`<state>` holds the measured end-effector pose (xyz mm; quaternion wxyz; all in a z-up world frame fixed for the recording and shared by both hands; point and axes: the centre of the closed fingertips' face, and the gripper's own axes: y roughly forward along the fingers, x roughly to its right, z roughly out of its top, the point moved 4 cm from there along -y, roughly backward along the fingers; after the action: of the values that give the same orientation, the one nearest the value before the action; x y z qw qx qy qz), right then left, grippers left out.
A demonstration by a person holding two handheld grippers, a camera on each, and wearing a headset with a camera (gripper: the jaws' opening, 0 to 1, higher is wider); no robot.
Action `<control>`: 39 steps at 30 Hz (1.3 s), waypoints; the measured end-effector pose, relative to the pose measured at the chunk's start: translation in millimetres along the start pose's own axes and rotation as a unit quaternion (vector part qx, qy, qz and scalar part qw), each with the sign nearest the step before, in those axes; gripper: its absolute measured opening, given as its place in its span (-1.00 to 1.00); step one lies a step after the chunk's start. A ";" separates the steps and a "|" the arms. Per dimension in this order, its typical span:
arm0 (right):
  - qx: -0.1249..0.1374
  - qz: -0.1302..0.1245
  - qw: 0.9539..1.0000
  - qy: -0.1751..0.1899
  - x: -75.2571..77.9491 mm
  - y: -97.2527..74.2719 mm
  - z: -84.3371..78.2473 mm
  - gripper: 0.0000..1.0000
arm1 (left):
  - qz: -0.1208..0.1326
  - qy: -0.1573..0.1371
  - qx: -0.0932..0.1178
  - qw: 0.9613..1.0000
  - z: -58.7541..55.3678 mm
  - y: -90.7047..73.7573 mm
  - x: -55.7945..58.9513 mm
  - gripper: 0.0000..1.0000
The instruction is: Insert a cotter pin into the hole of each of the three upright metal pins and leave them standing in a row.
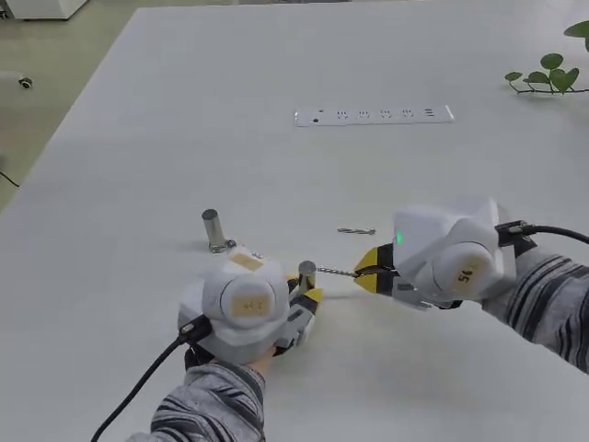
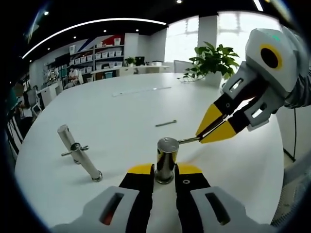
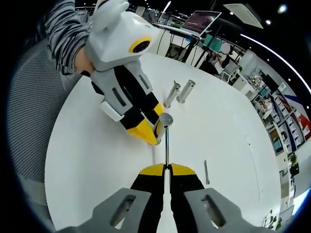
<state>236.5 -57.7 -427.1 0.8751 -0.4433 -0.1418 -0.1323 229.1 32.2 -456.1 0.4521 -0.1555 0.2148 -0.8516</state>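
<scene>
The left gripper [image 2: 165, 170] is clamped on the base of an upright metal pin [image 2: 167, 148] on the near part of the white table [image 1: 138, 138]. The right gripper [image 3: 167, 169] pinches a cotter pin [image 3: 166, 143], its tip at that pin's head. The label [image 1: 250, 304] on the left gripper's housing is too blurred to read.

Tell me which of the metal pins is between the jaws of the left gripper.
The pin nearest the right gripper, whose cotter pin meets its top. The left gripper grips its base; the other pins stand free, farther off.
</scene>
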 end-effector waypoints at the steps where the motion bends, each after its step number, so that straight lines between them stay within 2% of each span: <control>1: 0.000 -0.001 1.000 -0.002 -0.2 0.2 0.8 -1.00 | 0.000 0.002 0.000 1.000 -0.1 0.3 0.2 -0.74; 7: 0.003 0.000 1.000 -0.008 -2.9 1.4 6.3 -1.00 | 0.001 0.004 0.001 1.000 0.4 1.2 0.4 -0.80; 12: -0.006 0.003 1.000 -0.015 -1.6 -0.1 8.7 -1.00 | -0.001 0.012 0.000 1.000 0.5 1.1 0.2 -0.80; 19: -0.019 0.013 0.999 -0.045 -0.4 -5.5 13.4 -1.00 | -0.006 0.025 -0.001 1.000 0.0 1.4 -0.1 -0.81; 29: -0.024 0.016 0.997 -0.066 -1.1 -11.3 21.9 -1.00 | -0.001 0.017 0.002 1.000 -1.0 2.1 -0.4 -0.81; 39: -0.017 0.017 0.997 -0.072 -1.2 -4.4 27.0 -1.00 | 0.009 -0.007 0.007 1.000 -2.0 2.9 -0.4 -0.81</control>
<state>230.3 -38.1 -408.9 0.8570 -0.4691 -0.1944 -0.0876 230.4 31.5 -459.3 0.4624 -0.1566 0.2073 -0.8478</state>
